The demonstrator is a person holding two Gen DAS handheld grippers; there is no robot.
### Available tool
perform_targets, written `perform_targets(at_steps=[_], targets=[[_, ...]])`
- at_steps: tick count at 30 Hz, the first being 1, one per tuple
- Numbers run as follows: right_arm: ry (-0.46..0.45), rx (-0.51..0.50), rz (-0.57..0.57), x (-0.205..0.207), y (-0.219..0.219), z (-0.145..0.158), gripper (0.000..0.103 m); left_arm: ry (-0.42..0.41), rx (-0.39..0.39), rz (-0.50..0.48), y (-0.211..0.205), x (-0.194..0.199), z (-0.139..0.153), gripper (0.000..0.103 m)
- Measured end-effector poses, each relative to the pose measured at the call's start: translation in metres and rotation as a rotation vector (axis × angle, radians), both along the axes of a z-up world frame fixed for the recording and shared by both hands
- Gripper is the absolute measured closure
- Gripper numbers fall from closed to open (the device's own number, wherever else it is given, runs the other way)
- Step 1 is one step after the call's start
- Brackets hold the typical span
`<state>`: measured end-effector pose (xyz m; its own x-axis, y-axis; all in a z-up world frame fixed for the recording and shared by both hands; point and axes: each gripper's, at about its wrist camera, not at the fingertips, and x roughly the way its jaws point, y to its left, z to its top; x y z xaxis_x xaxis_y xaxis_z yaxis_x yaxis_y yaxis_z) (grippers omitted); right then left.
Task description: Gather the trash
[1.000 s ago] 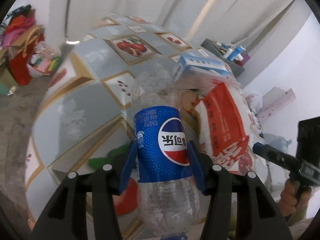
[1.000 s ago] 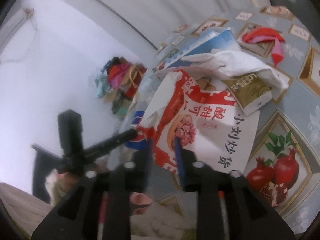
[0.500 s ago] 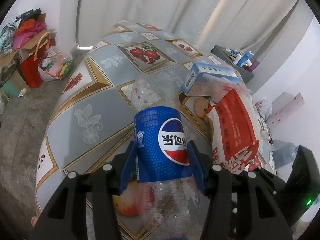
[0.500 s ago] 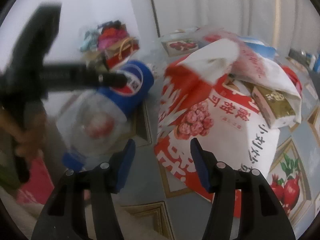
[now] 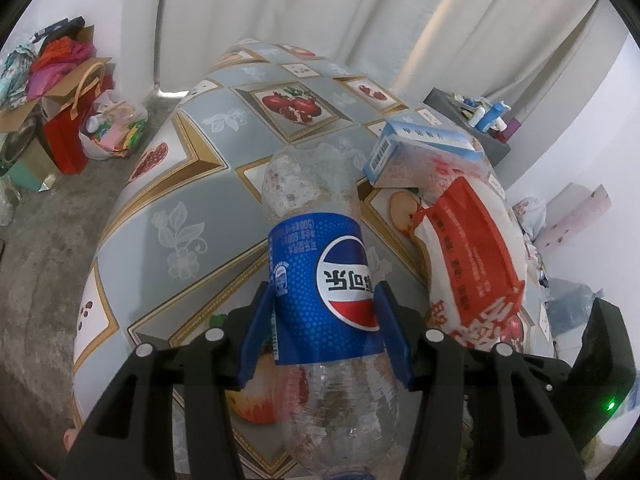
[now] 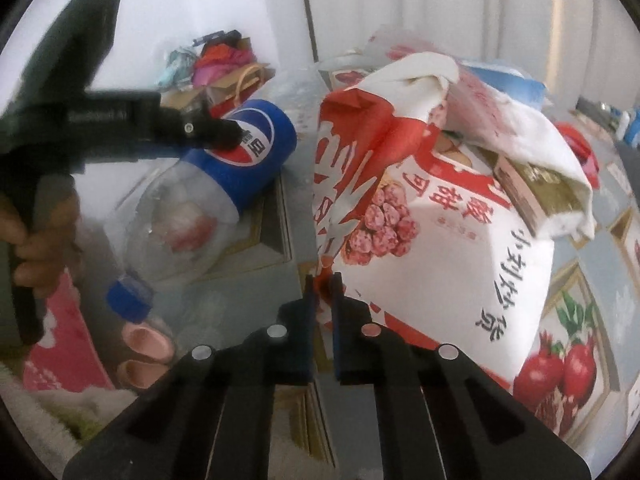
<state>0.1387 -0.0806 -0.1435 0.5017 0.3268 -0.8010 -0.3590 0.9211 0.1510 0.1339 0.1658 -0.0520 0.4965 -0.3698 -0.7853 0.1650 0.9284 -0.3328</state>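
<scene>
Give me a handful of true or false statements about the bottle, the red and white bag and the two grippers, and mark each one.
1. The left gripper is shut on the bottle at its blue label. True.
2. The bottle's cap is off. False: a blue cap is on its neck.
3. The right gripper is shut on the bag's lower corner. True.
4. The bag is flat and empty. False: it stands bulging, with a box showing in its open top.
5. The table has a plain white cover. False: it is grey with fruit pictures.
</scene>
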Motion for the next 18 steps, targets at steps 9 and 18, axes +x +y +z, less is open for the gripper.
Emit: perform_targets(at_steps=[9, 18], targets=[[0.073, 0.088, -0.049, 0.012, -0.031, 0.002, 0.101, 0.034, -0.035, -0.010, -0.006, 0.004, -0.005, 0.032], [0.009, 0.005, -0.042, -0.011, -0.032, 0.011, 0.072, 0.061, -0.019, -0.015, -0.017, 0.013, -0.018, 0.032]])
